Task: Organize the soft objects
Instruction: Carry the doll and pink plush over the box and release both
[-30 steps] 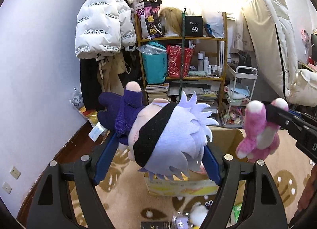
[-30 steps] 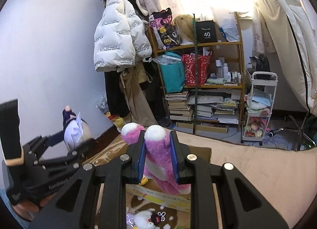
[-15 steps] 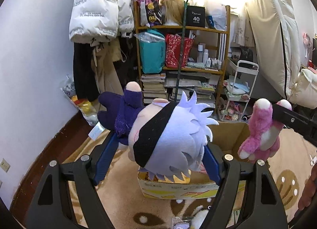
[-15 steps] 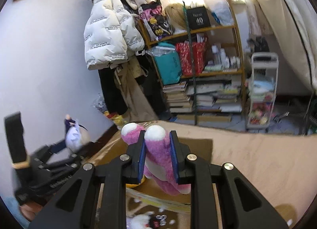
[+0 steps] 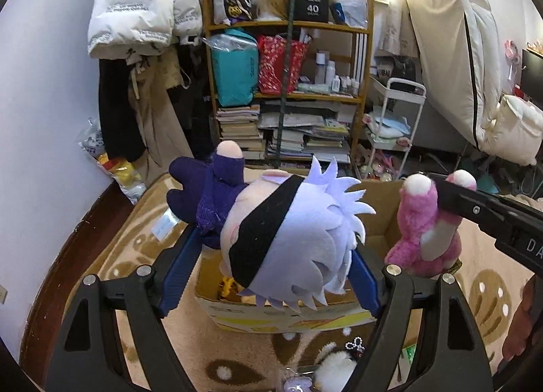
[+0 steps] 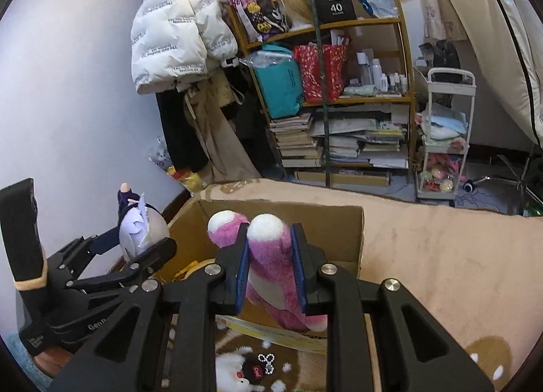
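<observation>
Gripping one plush toy apiece, a person's two hand-held grippers hang above an open cardboard box (image 5: pixel 376 208) on a patterned beige rug (image 5: pixel 135 222) in a cluttered bedroom. The left gripper (image 5: pixel 271 258) stands spread wide, its blue pads pressed against both sides of the big round head of a doll with spiky pale-lavender hair, a black blindfold band and a purple body (image 5: pixel 288 232); the doll lies tipped on its side over the near left part of the box. The right gripper (image 6: pixel 269 269) is pinched nearly together on a pink bear (image 6: pixel 271 266), clamping it at the legs, so the white-tipped feet point up past the fingertips and the body dangles head-down over the right half of the box. Seen from the left wrist camera, the pink bear hangs just beside the doll, to its right, and the two toys are not touching. Yellow items show inside the box. On the rug in front of the box, nearest the cameras, lies a small white plush (image 6: pixel 234 375). Behind the box stands a wooden shelf (image 5: pixel 288 96) stacked with books and bags.
</observation>
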Demonstrator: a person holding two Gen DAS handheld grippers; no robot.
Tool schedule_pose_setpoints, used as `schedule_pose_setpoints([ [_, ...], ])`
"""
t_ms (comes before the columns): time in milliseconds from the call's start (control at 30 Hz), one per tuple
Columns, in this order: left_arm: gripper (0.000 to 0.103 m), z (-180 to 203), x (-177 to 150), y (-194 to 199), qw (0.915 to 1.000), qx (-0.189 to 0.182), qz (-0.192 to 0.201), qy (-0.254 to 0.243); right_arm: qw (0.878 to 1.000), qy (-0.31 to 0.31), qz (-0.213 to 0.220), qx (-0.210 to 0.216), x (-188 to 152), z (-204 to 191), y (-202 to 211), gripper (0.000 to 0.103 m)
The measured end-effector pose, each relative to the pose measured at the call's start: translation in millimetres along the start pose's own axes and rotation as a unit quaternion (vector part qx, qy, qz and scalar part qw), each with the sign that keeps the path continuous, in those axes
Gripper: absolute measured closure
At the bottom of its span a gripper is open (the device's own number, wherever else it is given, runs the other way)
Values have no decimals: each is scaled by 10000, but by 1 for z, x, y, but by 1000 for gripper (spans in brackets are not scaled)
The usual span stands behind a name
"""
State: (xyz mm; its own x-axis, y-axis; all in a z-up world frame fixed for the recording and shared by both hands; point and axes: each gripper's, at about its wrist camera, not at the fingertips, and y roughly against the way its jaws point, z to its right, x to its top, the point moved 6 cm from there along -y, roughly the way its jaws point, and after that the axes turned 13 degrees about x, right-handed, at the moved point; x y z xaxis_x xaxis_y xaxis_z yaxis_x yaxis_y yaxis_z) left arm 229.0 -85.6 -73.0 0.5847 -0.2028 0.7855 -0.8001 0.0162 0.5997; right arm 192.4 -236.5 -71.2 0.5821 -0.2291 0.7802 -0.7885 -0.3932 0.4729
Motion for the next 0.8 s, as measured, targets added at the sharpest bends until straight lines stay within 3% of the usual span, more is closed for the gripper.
schedule_pose_setpoints([
  [233, 19, 8, -10, -7, 9998, -44, -164, -141, 9996, 17, -226, -185, -8, 5, -6, 77],
  [367, 8, 8, -7, -9, 9997, -66, -223, -111, 9991, 26, -339, -241, -12, 6, -8, 76],
  [600, 8, 3, -9, -11, 9995, 8, -315, -90, 9987, 102, -394, -301, -14, 7, -8, 75],
  [800, 8, 0, -17, -10, 9989, 175, -397, -166, 9985, 119, -305, -444, -14, 6, 0, 55],
])
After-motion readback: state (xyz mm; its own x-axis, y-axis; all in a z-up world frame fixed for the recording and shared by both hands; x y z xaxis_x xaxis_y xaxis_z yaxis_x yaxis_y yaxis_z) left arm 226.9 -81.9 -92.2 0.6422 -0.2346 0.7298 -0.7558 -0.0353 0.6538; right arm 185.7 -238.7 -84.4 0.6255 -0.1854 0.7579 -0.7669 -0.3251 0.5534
